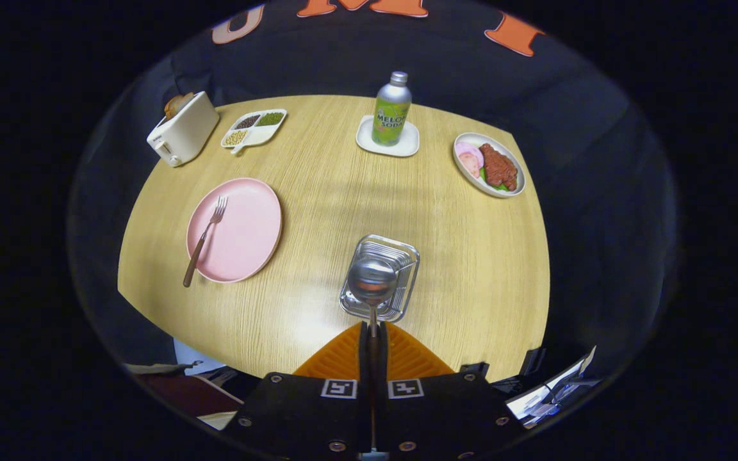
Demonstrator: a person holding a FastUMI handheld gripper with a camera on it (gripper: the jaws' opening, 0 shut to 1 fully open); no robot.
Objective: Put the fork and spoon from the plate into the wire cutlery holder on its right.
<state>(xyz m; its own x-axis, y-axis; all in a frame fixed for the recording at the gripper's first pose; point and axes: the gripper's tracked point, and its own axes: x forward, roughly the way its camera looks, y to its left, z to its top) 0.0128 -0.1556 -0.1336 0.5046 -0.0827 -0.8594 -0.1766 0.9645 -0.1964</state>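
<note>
Step in hand: the spoon (372, 282) is being carried to the wire cutlery holder (382, 276); judging by how things lie, this is the first of the two transfers and it is near its end.
Gripper (373, 333): at the lower centre of the frame, its two fingers pressed together on the spoon's thin handle, pinching it.
Spoon: handle held between the fingers, bowl pointing forward just ahead of them; in the picture the bowl overlaps the holder's opening. Whether it hangs above the holder or has entered it, I cannot tell.
Wire cutlery holder: just ahead of the fingers, centre of the frame, standing on the wooden table (343, 173) to the right of the pink plate (241, 230).
Fork (205, 239): on the pink plate, left of centre, tines toward the far side, handle reaching over the near rim onto the table.
Other things: a toaster (183, 131) and a divided snack tray (255, 127) at the upper left, a soda bottle (392, 109) on a white coaster (387, 139) at the top centre, a dish of meat (489, 165) at the upper right.
Next move, as I judge it: get the spoon well inside the holder's rim, then part the fingers so it stays there.
After that: the fork is left; its overhanging handle looks the easiest place to grip.
Risk: letting go too early could send the spoon onto the table or tip the light holder.
</note>
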